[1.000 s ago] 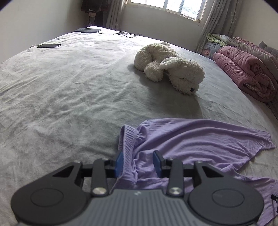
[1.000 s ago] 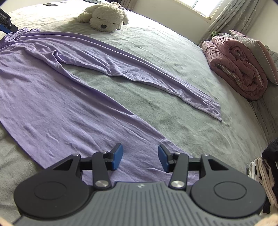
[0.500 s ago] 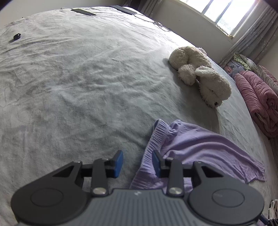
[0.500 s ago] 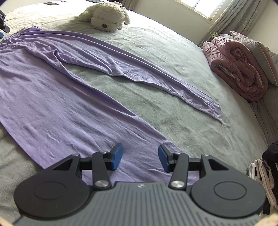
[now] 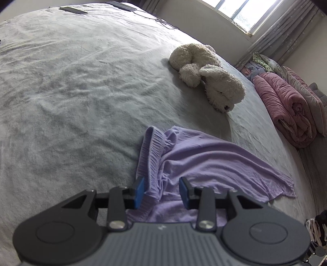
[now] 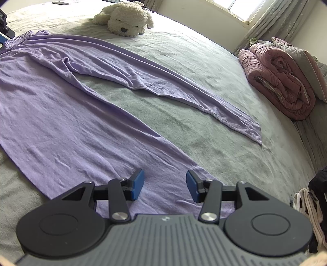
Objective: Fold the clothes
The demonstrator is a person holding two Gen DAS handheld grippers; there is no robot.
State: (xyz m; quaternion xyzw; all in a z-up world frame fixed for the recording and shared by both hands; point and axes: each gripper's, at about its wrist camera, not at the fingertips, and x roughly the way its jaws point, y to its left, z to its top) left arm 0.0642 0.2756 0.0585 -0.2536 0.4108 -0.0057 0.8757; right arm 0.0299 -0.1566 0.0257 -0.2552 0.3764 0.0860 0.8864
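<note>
Purple trousers lie spread on the grey bedspread, their legs running toward the right. The ribbed waistband is bunched and stands up on the bed. My left gripper is open over that end, with the waistband edge against its left pad and rumpled cloth in the gap. One of its fingers shows at the waistband in the right wrist view. My right gripper hangs open just above the near leg's hem, and the cloth under it lies flat.
A white plush dog lies beyond the waistband. A rolled pink quilt and pillows line the right side. Flat dark devices and a cable sit at the far edge. A pile of other clothes lies at the lower right.
The left gripper rolled and shifted. Half a second ago it sat left of the waistband with only its right pad at the cloth, and now it straddles the waistband. The right gripper kept still.
</note>
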